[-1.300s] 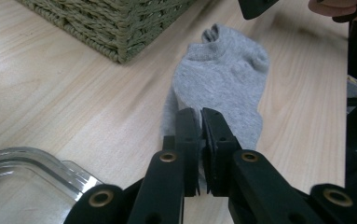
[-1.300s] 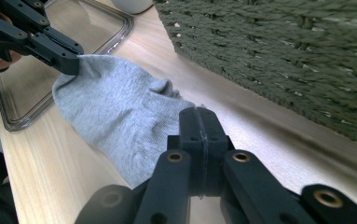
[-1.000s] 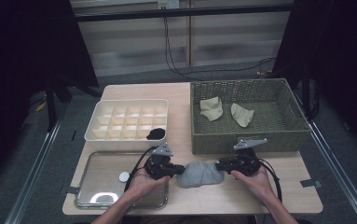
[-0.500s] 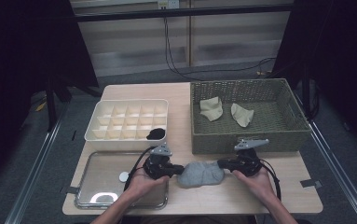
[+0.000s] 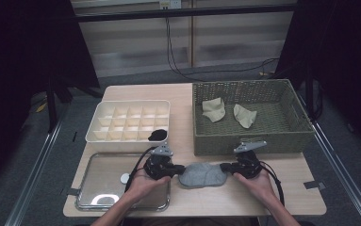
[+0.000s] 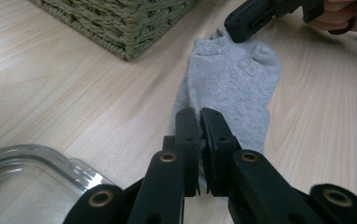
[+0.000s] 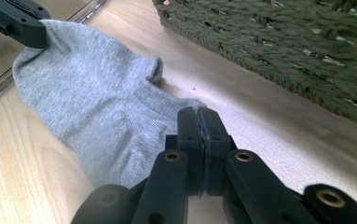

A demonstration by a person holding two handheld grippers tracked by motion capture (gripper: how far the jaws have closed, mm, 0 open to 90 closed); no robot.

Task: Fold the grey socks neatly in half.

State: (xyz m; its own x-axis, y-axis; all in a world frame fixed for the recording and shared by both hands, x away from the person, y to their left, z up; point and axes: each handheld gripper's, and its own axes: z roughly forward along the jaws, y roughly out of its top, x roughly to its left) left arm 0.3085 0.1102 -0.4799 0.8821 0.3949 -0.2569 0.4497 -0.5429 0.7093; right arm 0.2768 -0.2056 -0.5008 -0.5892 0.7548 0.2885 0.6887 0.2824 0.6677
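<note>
A grey sock (image 5: 202, 174) lies flat on the wooden table near its front edge, stretched between the two grippers. My left gripper (image 5: 180, 170) is shut on the sock's left end; in the left gripper view the jaws (image 6: 199, 116) pinch the sock (image 6: 234, 79) at its near edge. At the right end, my right gripper (image 5: 224, 167) is shut on the fabric too. The right gripper view has its jaws (image 7: 198, 114) closed on a corner of the sock (image 7: 92, 93), with the left gripper (image 7: 34, 35) on the far end.
A wicker basket (image 5: 253, 141) stands just behind the sock, holding two beige socks (image 5: 214, 109) (image 5: 244, 116). A white compartment box (image 5: 131, 117) with a black item (image 5: 158, 135) is at the back left. A metal tray (image 5: 102, 188) lies under the left hand.
My right gripper has shifted slightly to the right, drawing the grey sock a little flatter between the two grippers. The left gripper has barely moved.
</note>
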